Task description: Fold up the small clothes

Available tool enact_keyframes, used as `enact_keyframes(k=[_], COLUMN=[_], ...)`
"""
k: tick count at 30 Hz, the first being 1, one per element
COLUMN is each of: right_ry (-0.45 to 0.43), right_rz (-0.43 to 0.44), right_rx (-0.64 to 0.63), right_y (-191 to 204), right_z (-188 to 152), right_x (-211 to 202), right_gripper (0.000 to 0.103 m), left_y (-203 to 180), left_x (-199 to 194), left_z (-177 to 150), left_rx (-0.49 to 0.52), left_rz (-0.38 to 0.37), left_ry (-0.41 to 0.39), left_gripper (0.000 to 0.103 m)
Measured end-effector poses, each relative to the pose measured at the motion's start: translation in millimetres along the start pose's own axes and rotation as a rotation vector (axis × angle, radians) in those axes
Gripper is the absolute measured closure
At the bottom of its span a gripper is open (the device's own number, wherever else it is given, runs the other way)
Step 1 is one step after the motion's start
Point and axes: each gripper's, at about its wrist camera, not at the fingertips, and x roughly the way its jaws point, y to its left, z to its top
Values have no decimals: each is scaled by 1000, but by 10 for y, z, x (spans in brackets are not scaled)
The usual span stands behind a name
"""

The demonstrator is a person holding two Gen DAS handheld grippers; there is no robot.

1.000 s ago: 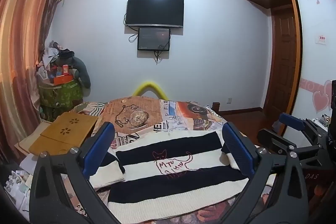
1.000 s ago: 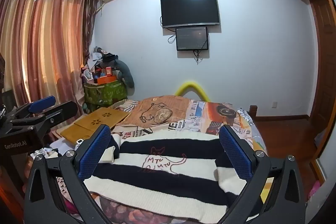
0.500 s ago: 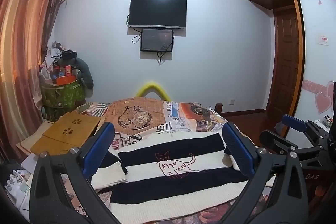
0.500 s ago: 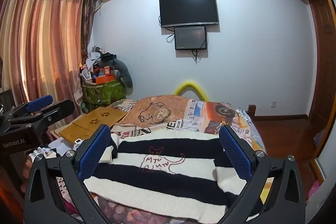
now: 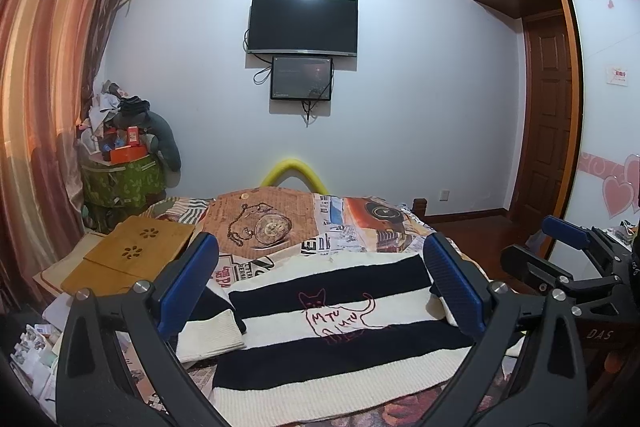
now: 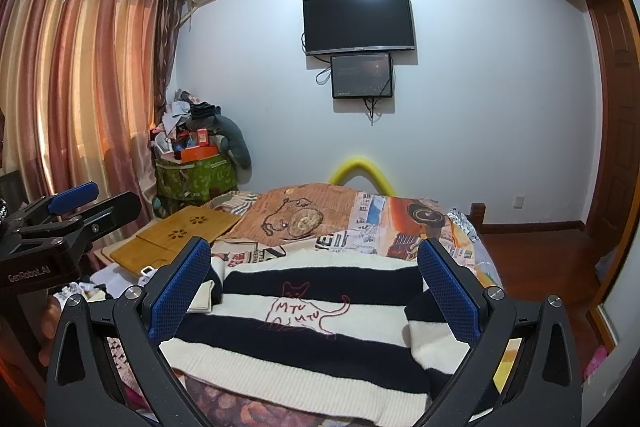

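A small black-and-cream striped sweater (image 5: 336,343) with a red cat outline lies flat on the bed, sleeves out to both sides; it also shows in the right wrist view (image 6: 304,331). My left gripper (image 5: 320,287) is open and empty, held above the sweater's near edge. My right gripper (image 6: 316,287) is open and empty, likewise above the near edge. The right gripper shows at the right edge of the left wrist view (image 5: 568,259); the left gripper shows at the left edge of the right wrist view (image 6: 72,211).
The bed has a patterned cover (image 5: 352,223). A wooden lap tray (image 5: 132,255) lies at the bed's left side. A cluttered green bin (image 5: 120,179) stands by the curtain. A door and wooden floor (image 6: 540,259) are on the right.
Both views have tilted slightly; the sweater sits a little lower and the wall higher. Both grippers stay open and empty.
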Motion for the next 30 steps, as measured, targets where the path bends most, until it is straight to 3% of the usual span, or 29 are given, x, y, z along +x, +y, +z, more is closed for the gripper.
enact_keyframes(k=[30], right_ry=[-17], right_rz=[8], right_rx=[-2], right_y=[60], right_z=[44], right_x=[-50], right_gripper=[0], left_y=[-7], left_x=[32], left_z=[9], left_rx=[2], left_rz=[15], left_ry=[-4], left_gripper=[0])
